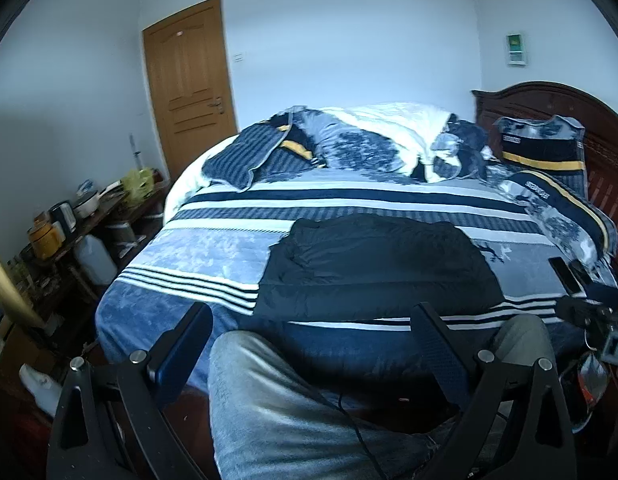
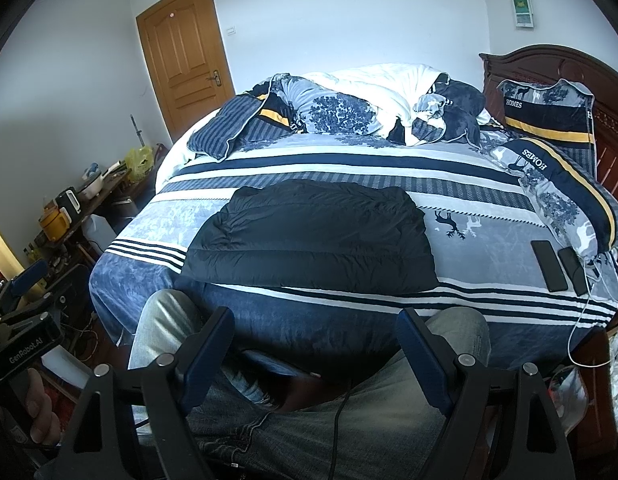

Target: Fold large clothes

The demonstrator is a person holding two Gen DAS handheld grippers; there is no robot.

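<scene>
Both wrist views look down across the bed (image 1: 237,264) from its foot — left camera lower, nearer.

The jacket (image 2: 309,236) lies on the bed (image 2: 269,320), 2 phones (image 2: 549,266) to its right.

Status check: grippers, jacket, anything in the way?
Left hand-held gripper and right hand-held gripper open, empty, short of the bed. Black jacket lies folded. Two phones beside it, apart.

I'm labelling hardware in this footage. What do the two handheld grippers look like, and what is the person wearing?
Each gripper, left and right, has black angular fingers with dark blue pads and round silver pivot bolts. The right wrist view shows the left unit's black body printed "GenRobot.AI". A thin black cable runs across the person's faded blue-grey jeans.
</scene>
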